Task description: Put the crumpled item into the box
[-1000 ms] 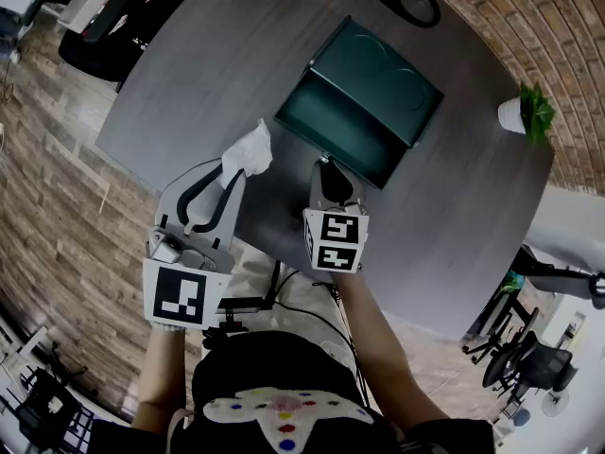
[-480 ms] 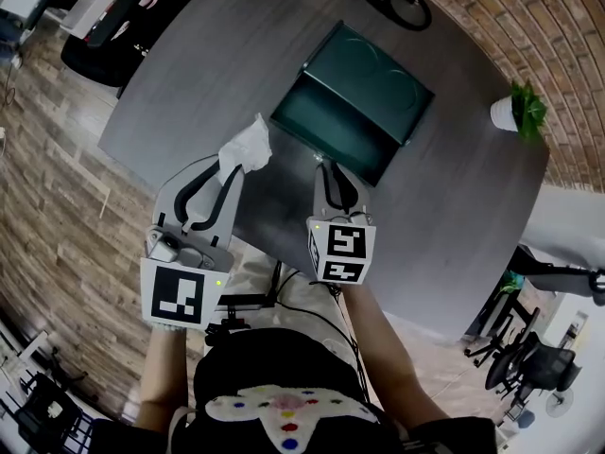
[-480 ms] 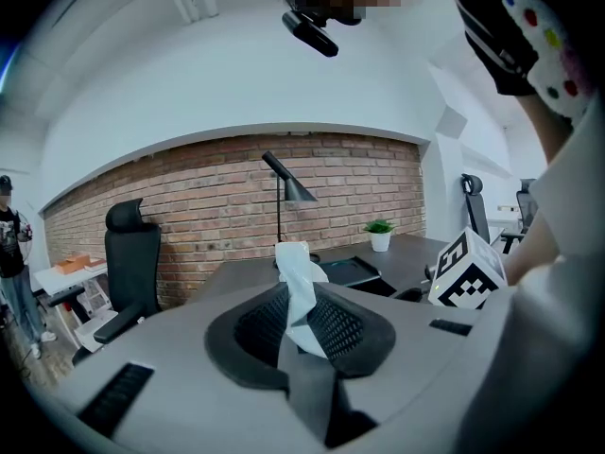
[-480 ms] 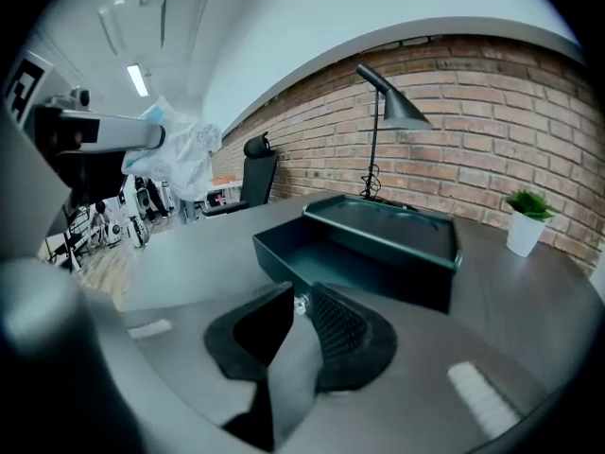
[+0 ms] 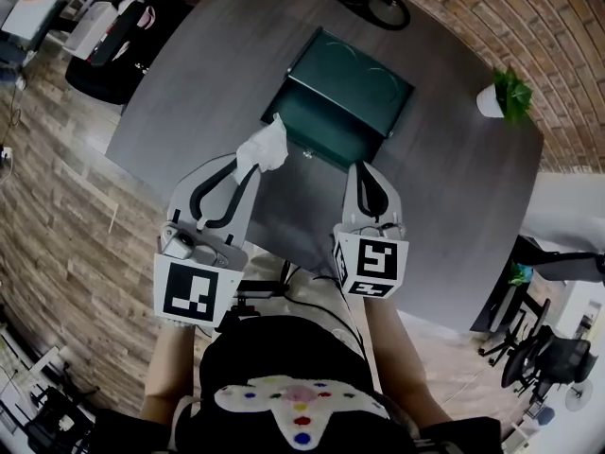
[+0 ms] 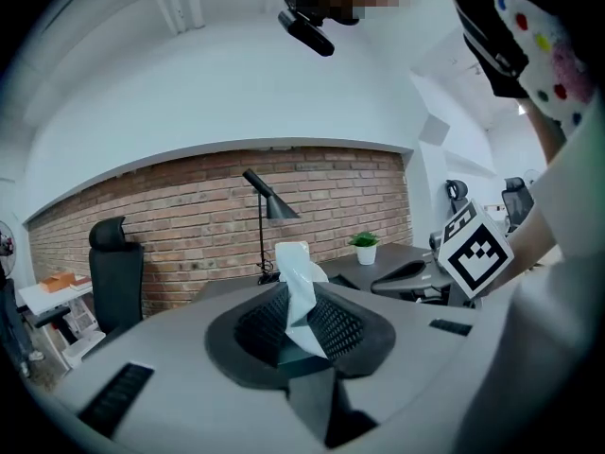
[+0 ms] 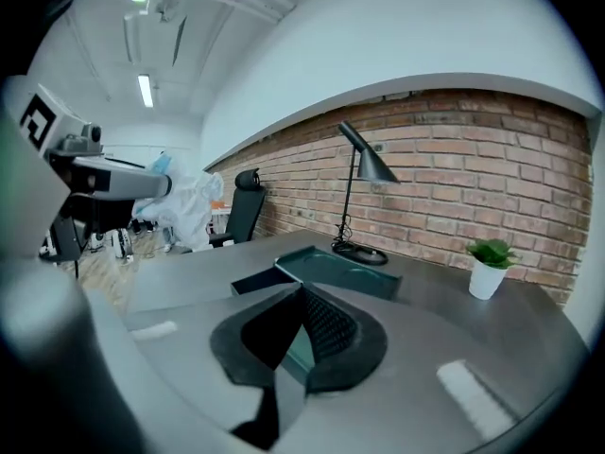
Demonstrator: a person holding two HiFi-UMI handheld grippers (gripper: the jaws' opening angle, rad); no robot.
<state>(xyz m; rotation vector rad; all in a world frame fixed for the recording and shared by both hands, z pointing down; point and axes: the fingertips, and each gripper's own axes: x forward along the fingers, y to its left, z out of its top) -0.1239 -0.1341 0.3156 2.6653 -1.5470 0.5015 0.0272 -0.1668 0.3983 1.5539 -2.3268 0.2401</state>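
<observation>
A crumpled white tissue (image 5: 263,148) sticks out of my left gripper (image 5: 253,165), which is shut on it. It hangs over the near left corner of the dark green box (image 5: 319,124), whose lid (image 5: 367,87) lies open behind it. In the left gripper view the tissue (image 6: 299,287) stands pinched between the ribbed pads (image 6: 331,327). My right gripper (image 5: 366,172) is shut with nothing in it, near the box's front right. From the right gripper view the box (image 7: 262,280) lies just ahead, and the tissue (image 7: 194,206) shows at the left.
The round dark table (image 5: 198,74) carries a desk lamp (image 5: 371,3) behind the box and a small potted plant (image 5: 501,98) at the far right. Office chairs (image 5: 113,26) stand beyond the table's left edge on the wood floor.
The left gripper has carried the tissue forward and right, up to the box's near left corner. The right gripper has drifted to the right, still shut.
</observation>
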